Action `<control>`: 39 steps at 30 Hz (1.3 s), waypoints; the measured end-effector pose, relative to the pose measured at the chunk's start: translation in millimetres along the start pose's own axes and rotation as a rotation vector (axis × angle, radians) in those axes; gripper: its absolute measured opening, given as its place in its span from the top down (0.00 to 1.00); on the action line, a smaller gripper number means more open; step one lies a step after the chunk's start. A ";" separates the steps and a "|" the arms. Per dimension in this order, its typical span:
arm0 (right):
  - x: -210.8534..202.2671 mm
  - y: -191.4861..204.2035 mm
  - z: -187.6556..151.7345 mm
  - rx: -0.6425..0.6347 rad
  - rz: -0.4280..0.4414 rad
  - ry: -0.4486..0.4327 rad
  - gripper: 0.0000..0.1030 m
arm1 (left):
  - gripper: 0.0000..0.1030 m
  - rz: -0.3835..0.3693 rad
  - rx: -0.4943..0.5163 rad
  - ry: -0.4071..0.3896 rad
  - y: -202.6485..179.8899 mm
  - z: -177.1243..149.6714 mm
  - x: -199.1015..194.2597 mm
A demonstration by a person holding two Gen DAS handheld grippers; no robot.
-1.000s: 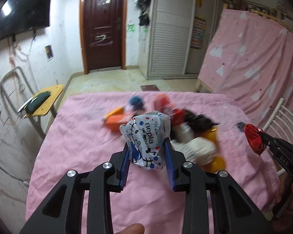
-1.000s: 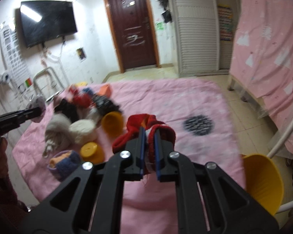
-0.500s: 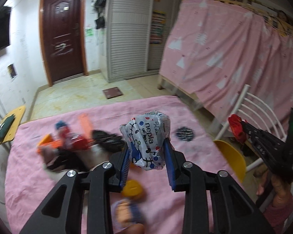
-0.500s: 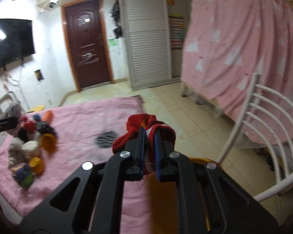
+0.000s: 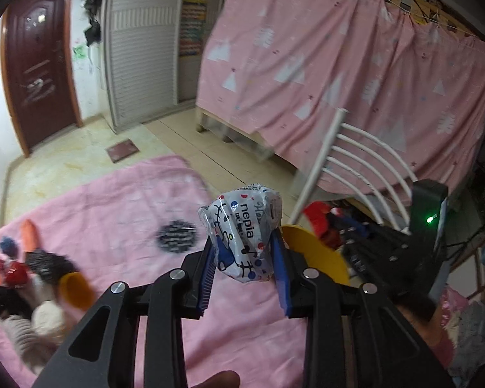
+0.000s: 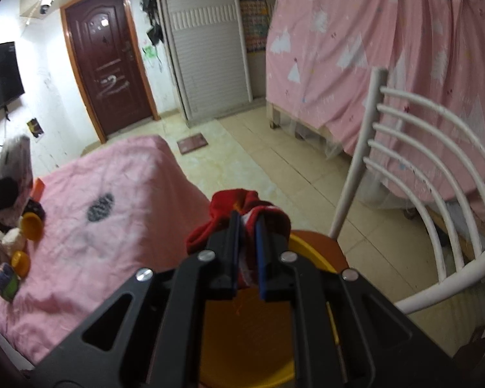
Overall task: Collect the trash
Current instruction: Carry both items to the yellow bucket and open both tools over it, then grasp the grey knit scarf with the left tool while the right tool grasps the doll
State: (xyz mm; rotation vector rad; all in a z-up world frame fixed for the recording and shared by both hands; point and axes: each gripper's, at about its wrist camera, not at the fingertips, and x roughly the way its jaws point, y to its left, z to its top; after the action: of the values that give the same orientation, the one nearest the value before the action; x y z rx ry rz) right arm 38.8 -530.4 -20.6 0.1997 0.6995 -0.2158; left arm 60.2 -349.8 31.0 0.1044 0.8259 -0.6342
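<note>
Yellow bin [image 6: 310, 252] directly below right tongs [image 6: 247, 226] clamping red cloth [image 6: 223, 207]; left tongs [image 5: 245, 252] squeezing tissue pack [image 5: 242, 226], bin just beyond, right.

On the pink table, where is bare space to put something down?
The pink cloth is bare between the toy pile at its left and the dark round patch, and along the far edge. The near left corner is crowded.
</note>
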 end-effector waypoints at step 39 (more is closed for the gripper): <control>-30.5 88.2 9.4 -0.100 0.233 -0.109 0.57 | 0.44 0.061 -0.181 -0.038 43.8 -14.5 -47.9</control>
State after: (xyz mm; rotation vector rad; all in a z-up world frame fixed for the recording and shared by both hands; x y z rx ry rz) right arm 44.9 -444.4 16.0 0.1710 0.5722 0.0310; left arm 51.2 -286.4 48.6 -0.0465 0.8369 -0.5000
